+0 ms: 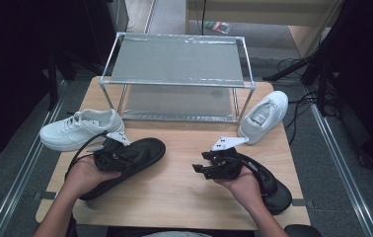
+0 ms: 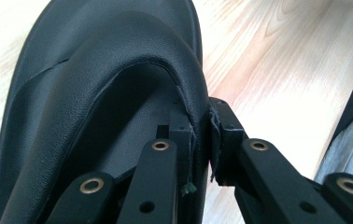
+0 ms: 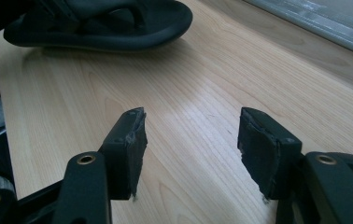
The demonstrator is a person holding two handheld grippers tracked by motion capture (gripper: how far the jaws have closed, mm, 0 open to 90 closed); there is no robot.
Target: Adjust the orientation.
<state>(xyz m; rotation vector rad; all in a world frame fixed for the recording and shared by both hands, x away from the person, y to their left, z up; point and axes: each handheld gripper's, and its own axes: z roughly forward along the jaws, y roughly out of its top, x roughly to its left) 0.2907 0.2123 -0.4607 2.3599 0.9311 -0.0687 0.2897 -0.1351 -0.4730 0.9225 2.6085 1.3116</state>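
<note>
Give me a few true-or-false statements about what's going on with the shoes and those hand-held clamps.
1. The left gripper is shut on the strap of a black sandal. True.
2. The right gripper holds a white sneaker. False: its jaws stand open over bare table, holding nothing.
3. A second black sandal lies by the person's right hand. True.
4. Both white sneakers sit on the rack. False: the left sneaker and the right sneaker lie on the table, one at each side of the rack.
5. The rack's shelves hold no shoes. True.
</note>
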